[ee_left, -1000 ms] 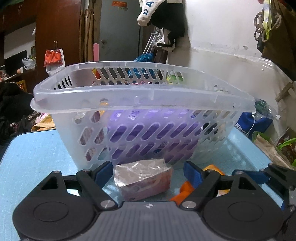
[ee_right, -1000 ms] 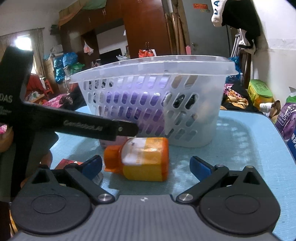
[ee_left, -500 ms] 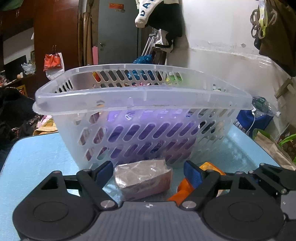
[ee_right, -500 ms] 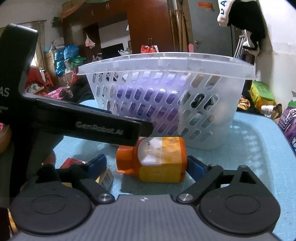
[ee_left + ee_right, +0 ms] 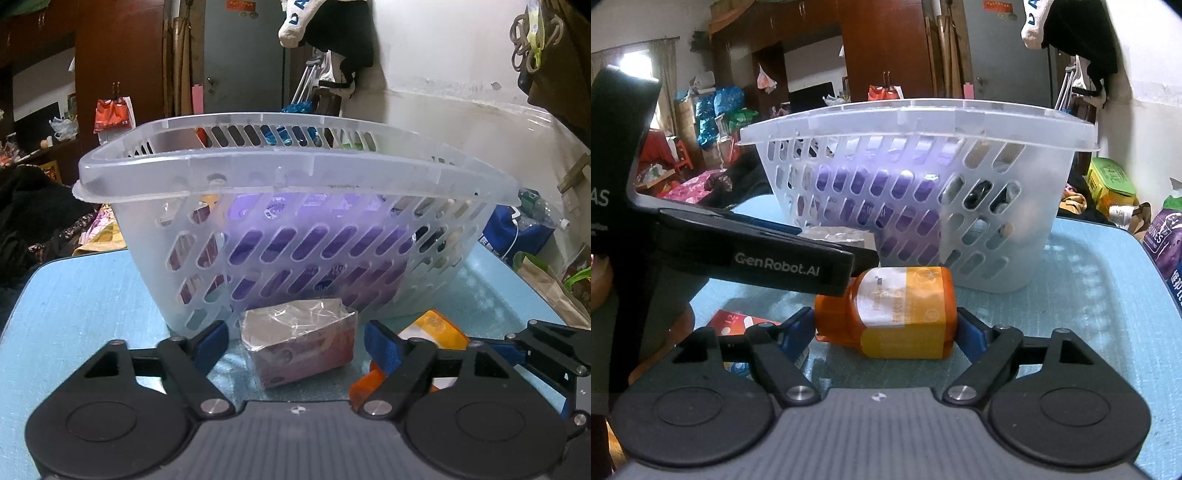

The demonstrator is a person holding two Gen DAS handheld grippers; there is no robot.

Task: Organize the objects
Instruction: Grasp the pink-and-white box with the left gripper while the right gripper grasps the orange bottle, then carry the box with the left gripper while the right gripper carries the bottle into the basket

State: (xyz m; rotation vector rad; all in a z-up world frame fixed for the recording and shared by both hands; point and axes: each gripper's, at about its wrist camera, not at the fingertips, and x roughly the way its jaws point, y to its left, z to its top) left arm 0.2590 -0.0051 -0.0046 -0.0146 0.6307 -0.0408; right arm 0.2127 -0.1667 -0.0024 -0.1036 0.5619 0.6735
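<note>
Both jaws closing: left gripper (image 5: pixel 295 341) around wrapped box (image 5: pixel 301 343), pads not touching, right gripper (image 5: pixel 884 330) nearly pinching orange bottle (image 5: pixel 892 312) end-to-end on table (image 5: pixel 1071 295) before basket (image 5: pixel 923 192); risk: slick wrap slipping, bottle pivoting out.

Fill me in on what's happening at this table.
A person is tidying loose items with a handheld gripper in each hand. The left gripper is closing around a plastic-wrapped box, with gaps still showing beside its pads. The right gripper is closing on an orange bottle lying on its side, pads at or near both ends. Both items lie on the blue table in front of a white slotted basket that already holds a purple pack.
</note>
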